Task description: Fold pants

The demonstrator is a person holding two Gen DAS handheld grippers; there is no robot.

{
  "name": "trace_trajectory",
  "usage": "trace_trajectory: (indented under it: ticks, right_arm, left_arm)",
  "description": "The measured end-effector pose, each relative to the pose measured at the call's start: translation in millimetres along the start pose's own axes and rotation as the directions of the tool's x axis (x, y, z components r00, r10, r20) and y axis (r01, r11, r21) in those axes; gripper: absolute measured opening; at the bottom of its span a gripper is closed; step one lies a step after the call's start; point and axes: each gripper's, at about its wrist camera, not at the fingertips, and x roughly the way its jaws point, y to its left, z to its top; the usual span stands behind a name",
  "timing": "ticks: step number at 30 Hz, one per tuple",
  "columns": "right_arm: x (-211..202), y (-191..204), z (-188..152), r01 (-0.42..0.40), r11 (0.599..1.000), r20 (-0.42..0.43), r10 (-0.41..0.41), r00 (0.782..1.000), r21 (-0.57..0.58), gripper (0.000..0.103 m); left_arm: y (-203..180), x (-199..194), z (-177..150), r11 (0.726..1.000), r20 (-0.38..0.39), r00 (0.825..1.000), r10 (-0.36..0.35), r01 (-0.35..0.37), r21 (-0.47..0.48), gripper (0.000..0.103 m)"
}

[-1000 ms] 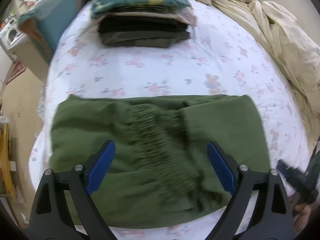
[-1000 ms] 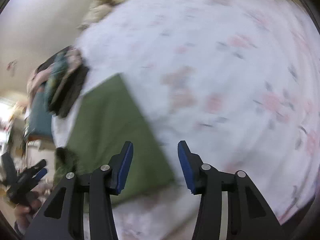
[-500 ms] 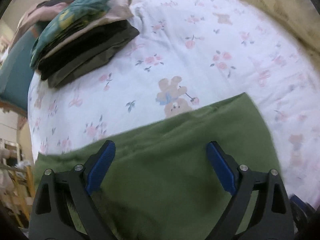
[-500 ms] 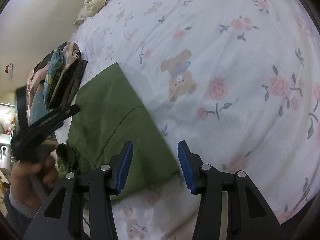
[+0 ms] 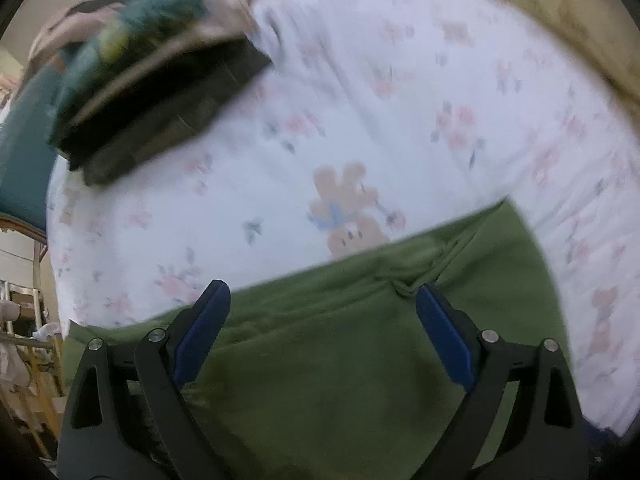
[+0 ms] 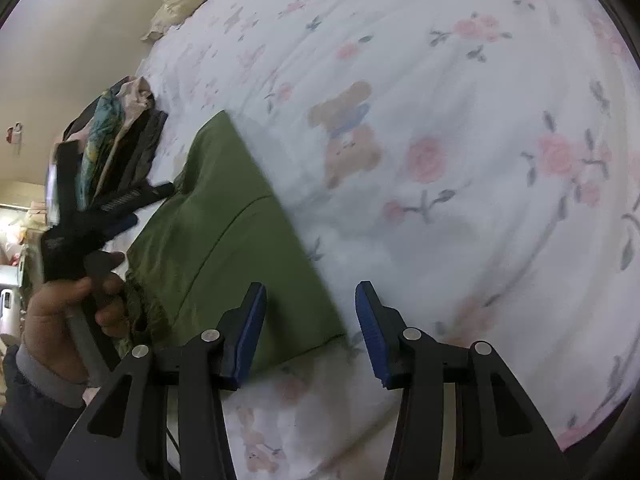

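Note:
The green pants (image 5: 360,360) lie folded flat on the flowered bed sheet (image 5: 360,120). My left gripper (image 5: 320,340) is open and empty, low over the pants near their far edge. In the right wrist view the pants (image 6: 224,240) lie to the left, and my right gripper (image 6: 310,332) is open and empty over their near right corner. The left gripper (image 6: 120,204) also shows there, held in a hand over the pants' far side.
A stack of folded clothes (image 5: 152,80) sits at the far left of the bed, also in the right wrist view (image 6: 116,148). A cream quilt (image 5: 580,20) is bunched along the far right. The bed's left edge drops toward furniture (image 5: 24,360).
The left gripper moved forward over the pants toward their far edge and tilted. The right gripper came to the pants' near right corner. Both stayed open.

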Motion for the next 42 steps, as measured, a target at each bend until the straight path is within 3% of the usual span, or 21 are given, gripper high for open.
trace_trajectory:
  ticks: [5, 6, 7, 8, 10, 16, 18, 22, 23, 26, 31, 32, 33, 36, 42]
  right_arm:
    - [20, 3, 0, 0.0, 1.0, -0.044, -0.001, 0.999, -0.023, 0.049]
    - [22, 5, 0, -0.005, 0.999, -0.042, 0.003, 0.999, -0.041, 0.044]
    - [22, 8, 1, -0.014, 0.998, -0.037, 0.012, 0.999, -0.061, 0.033]
    - [21, 11, 1, -0.046, 0.996, -0.034, 0.043, 0.998, -0.073, 0.008]
    - [9, 21, 0, -0.14, 0.985, 0.005, 0.141, 0.99, -0.096, 0.008]
    - [-26, 71, -20, -0.268, 0.909, 0.041, 0.296, 0.954, -0.319, 0.007]
    - [-29, 84, -28, -0.284, 0.88, 0.024, 0.317, 0.948, -0.381, 0.006]
    - [-27, 100, -36, -0.296, 0.839, -0.013, 0.326, 0.945, -0.458, 0.006]
    - [-27, 103, -37, -0.3, 0.834, -0.017, 0.33, 0.944, -0.463, 0.006]
    - [-27, 108, -40, -0.318, 0.817, -0.032, 0.346, 0.938, -0.48, 0.006]
    - [-25, 120, -44, -0.348, 0.785, -0.07, 0.366, 0.928, -0.513, 0.006]
    - [-25, 124, -46, -0.356, 0.774, -0.079, 0.372, 0.925, -0.523, 0.006]
    - [-25, 129, -48, -0.363, 0.762, -0.087, 0.378, 0.922, -0.536, 0.006]
    - [-25, 140, -57, -0.368, 0.73, -0.106, 0.379, 0.919, -0.576, 0.006]
    - [-27, 164, -64, -0.403, 0.672, -0.137, 0.413, 0.9, -0.621, 0.006]
  left_arm:
    - [10, -33, 7, 0.996, 0.013, 0.997, -0.074, 0.074, -0.042, 0.093]
    - [11, -36, 7, 0.996, 0.008, 0.997, -0.08, 0.081, -0.046, 0.093]
    - [10, -40, 7, 0.993, -0.002, 0.994, -0.107, 0.106, -0.053, 0.093]
    - [9, -41, 8, 0.99, -0.014, 0.992, -0.127, 0.126, -0.054, 0.093]
    - [-2, -42, 9, 0.984, -0.041, 0.984, -0.172, 0.17, -0.051, 0.093]
    - [-14, -64, 19, 0.955, -0.119, 0.948, -0.297, 0.291, -0.059, 0.092]
    - [-19, -71, 24, 0.958, -0.118, 0.951, -0.286, 0.281, -0.051, 0.092]
    - [-28, -65, 27, 0.953, -0.146, 0.942, -0.302, 0.295, -0.068, 0.092]
    - [-32, -63, 26, 0.951, -0.153, 0.939, -0.309, 0.302, -0.069, 0.089]
    - [-37, -62, 26, 0.941, -0.128, 0.932, -0.34, 0.336, -0.051, 0.067]
    - [-41, -62, 26, 0.944, -0.134, 0.935, -0.328, 0.329, -0.016, 0.059]
    - [-42, -63, 25, 0.947, -0.134, 0.938, -0.319, 0.322, 0.006, 0.046]
    - [-43, -65, 24, 0.954, -0.127, 0.95, -0.287, 0.295, 0.046, 0.025]
    - [-41, -76, 20, 0.96, -0.07, 0.972, -0.223, 0.231, 0.157, 0.008]
    - [0, -100, 15, 0.963, -0.024, 0.979, -0.202, 0.203, 0.179, 0.003]
